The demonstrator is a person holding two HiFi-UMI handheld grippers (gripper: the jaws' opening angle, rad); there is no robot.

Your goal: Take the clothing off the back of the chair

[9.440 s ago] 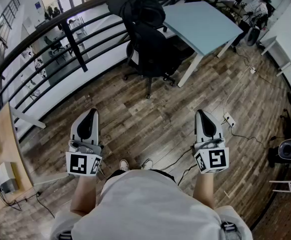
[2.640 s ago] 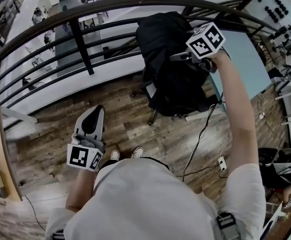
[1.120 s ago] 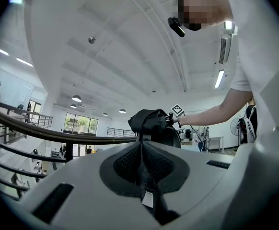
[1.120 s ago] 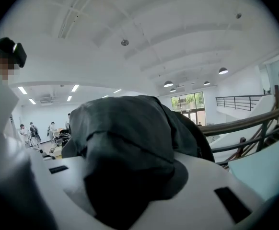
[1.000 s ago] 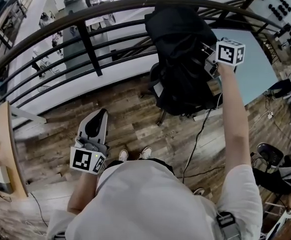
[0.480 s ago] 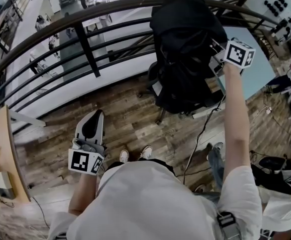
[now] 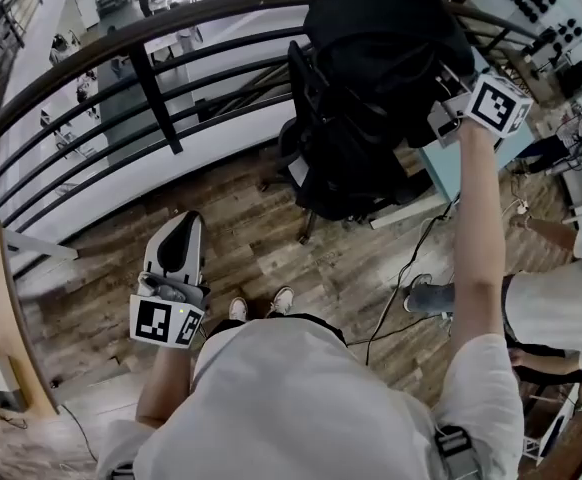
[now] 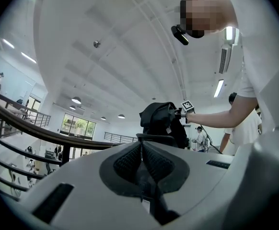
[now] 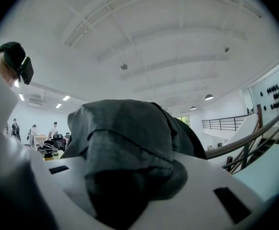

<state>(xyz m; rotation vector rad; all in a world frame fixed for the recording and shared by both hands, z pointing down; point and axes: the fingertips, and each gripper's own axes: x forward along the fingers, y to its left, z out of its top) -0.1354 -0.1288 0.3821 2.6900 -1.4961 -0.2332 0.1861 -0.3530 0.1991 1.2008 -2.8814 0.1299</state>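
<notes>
A black piece of clothing (image 7: 376,33) hangs bunched in the air above a black office chair (image 7: 336,158). Its lower folds still hang against the front of the chair back. My right gripper (image 7: 441,100) is raised at arm's length and shut on the fabric. In the right gripper view dark grey cloth (image 9: 125,147) fills the jaws and hides the pads. My left gripper (image 7: 179,230) hangs low by my left side, shut, with nothing between its pads (image 8: 130,163). The left gripper view shows the clothing (image 8: 159,121) lifted over the chair back's top edge (image 8: 154,137).
A black curved railing (image 7: 146,88) runs behind the chair, with a drop to a lower floor beyond. A light blue table (image 7: 449,168) stands right of the chair. A cable (image 7: 403,278) lies on the wood floor. Another person (image 7: 566,303) stands at the right.
My right gripper has risen and drawn the clothing upward, so the chair back's top now shows. The left gripper has stayed where it was. Another person has come into view at the right.
</notes>
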